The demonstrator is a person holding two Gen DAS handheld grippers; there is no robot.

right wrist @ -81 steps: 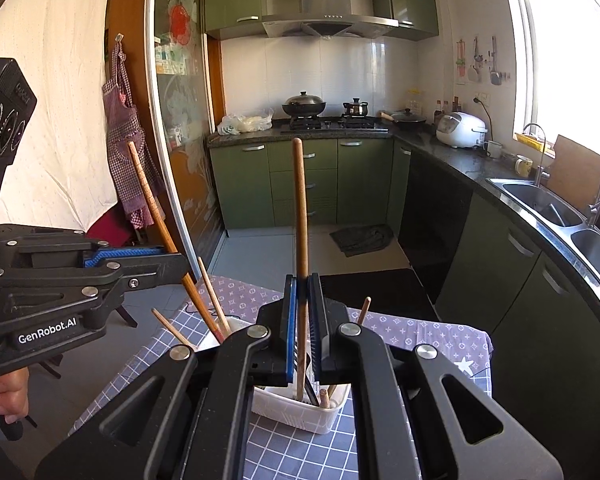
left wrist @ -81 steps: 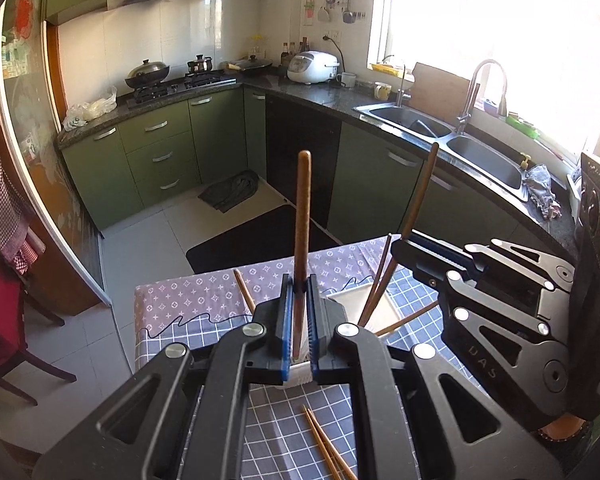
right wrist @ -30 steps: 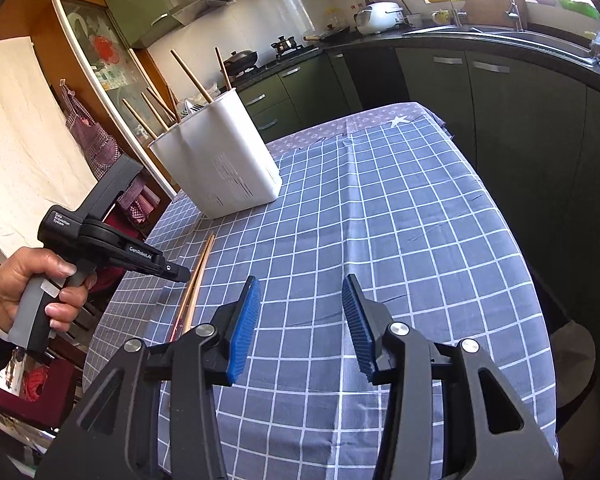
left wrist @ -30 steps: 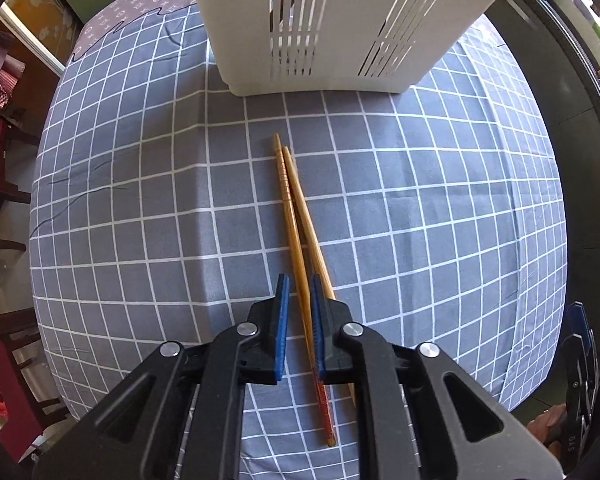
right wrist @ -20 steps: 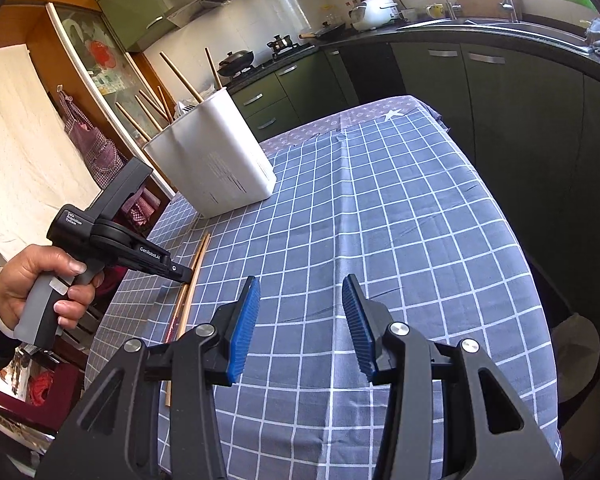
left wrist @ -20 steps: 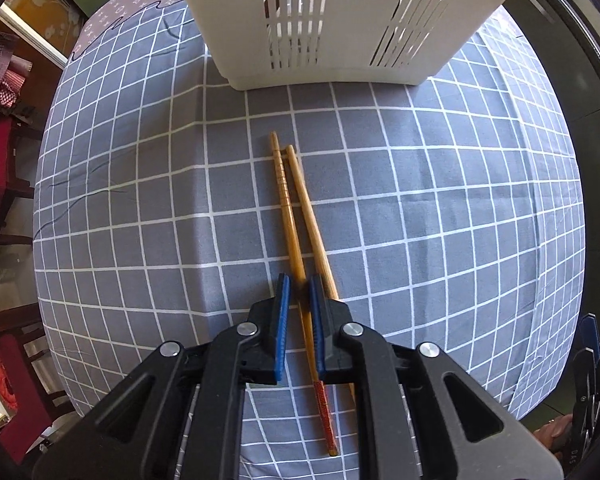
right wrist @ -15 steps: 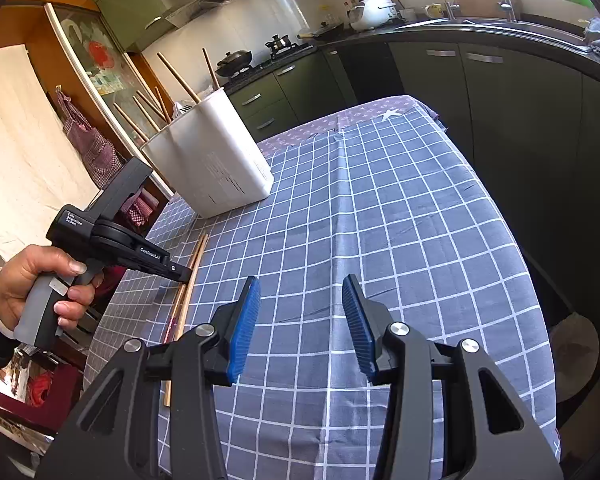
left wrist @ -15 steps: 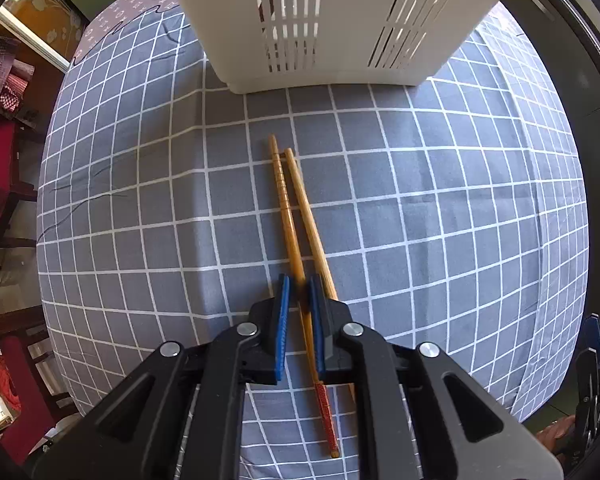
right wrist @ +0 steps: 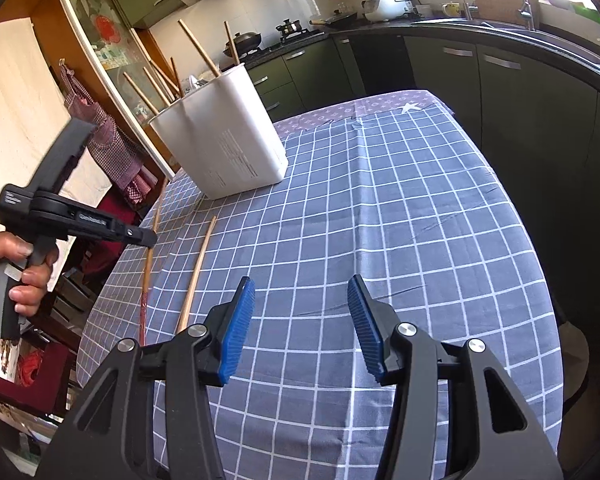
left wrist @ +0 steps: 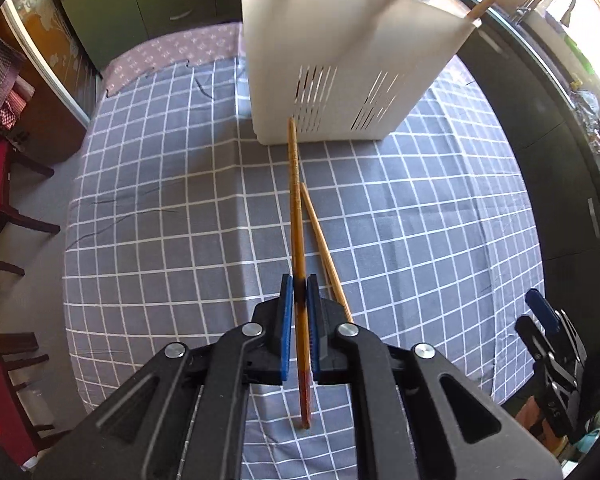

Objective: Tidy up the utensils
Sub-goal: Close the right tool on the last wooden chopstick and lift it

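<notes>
The left tongs are clenched on a chopstick with a red lower end, gripping it toward that end. The chopstick is lifted clear of the checked cloth on the bench, and its far tip points toward the slotted wall of the white holder. A second, paler chopstick lies flat on the cloth just on the near side of the holder, angling away beneath the held one and passing under the tongs' right finger. More chopsticks stand leaning inside the holder, their tops poking above its rim.

The right tongs are released, their blue pads standing well apart with nothing between them, and they have just been opening wider. They hang over bare cloth on the near side of the holder, well apart from it. From this wrist view a hand grips the handle of the left tool, to the near left of the holder.
</notes>
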